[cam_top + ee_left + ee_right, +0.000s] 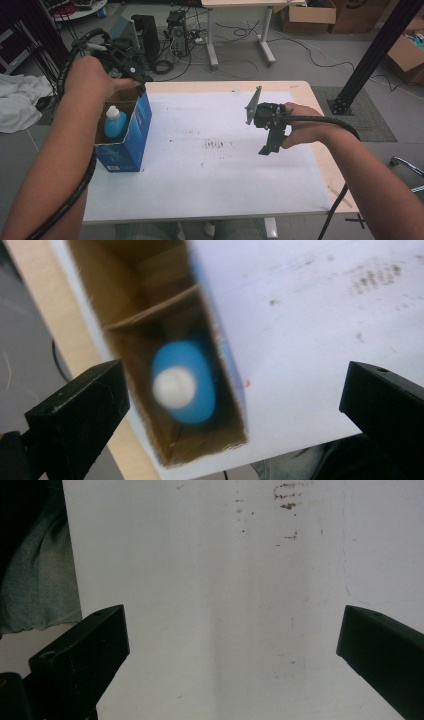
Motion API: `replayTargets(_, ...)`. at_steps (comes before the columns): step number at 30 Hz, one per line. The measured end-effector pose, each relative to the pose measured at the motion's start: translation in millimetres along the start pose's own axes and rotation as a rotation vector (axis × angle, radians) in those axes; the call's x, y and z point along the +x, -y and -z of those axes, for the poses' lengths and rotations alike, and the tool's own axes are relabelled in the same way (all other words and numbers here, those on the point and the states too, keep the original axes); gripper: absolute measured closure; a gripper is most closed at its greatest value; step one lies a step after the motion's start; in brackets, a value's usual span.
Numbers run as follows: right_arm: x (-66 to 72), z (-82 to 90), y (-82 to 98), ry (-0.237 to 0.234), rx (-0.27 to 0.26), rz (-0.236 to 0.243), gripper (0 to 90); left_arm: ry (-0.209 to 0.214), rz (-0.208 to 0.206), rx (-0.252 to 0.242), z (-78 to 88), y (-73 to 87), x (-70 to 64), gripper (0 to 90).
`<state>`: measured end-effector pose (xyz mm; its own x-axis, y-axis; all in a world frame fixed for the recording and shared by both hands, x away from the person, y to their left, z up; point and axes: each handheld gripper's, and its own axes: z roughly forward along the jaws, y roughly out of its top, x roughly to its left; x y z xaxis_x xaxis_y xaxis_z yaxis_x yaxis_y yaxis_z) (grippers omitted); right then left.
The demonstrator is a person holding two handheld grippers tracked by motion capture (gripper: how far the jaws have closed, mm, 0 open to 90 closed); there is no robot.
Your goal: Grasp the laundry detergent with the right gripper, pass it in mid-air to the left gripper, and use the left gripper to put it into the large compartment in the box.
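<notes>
A blue cardboard box stands open-topped at the left of the white-covered table. Inside it stands a blue bottle with a white cap. My left gripper hovers over the box's far end, open and holding nothing. In the left gripper view the bottle sits blurred in the box's brown inside, between and below the wide-apart jaws of the left gripper. My right gripper is held above the table's right middle, pointing down. Its jaws stand open over bare white sheet.
Brown smudges mark the sheet's middle. A black post rises at the back right. On the floor are a white cloth, a computer tower, cables and cardboard boxes. A second table's legs stand behind.
</notes>
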<state>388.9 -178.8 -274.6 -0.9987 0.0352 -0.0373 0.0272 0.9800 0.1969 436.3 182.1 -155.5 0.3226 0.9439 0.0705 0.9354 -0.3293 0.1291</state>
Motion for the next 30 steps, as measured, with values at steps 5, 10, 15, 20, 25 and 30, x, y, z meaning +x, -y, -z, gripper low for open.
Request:
replayTargets(5,0.1,0.6,0.2,-0.002,0.006,-0.002,0.1,0.034,-0.135,0.014,0.3,-3.5,-20.0,0.1)
replayTargets(10,0.9,1.9,-1.6,-0.003,0.007,-0.002,0.1,0.067,-0.291,-0.003,-2.3,-1.3,-47.9,0.1)
replayTargets(15,1.2,4.4,-3.8,0.002,0.013,0.001,0.0,0.060,-0.480,0.018,-8.7,4.2,-76.3,0.1)
replayTargets(20,2.9,6.9,-3.6,0.007,0.025,-0.002,0.0,0.091,-0.616,0.056,-22.4,11.1,-94.4,0.1)
replayTargets(25,3.6,7.2,-3.4,0.005,0.026,-0.007,0.0,0.158,-0.731,0.072,-34.8,16.7,-107.2,0.1)
replayTargets(30,3.5,3.7,-2.7,-0.004,0.034,-0.004,0.0,0.229,-0.857,0.092,-45.5,21.8,-115.8,0.1)
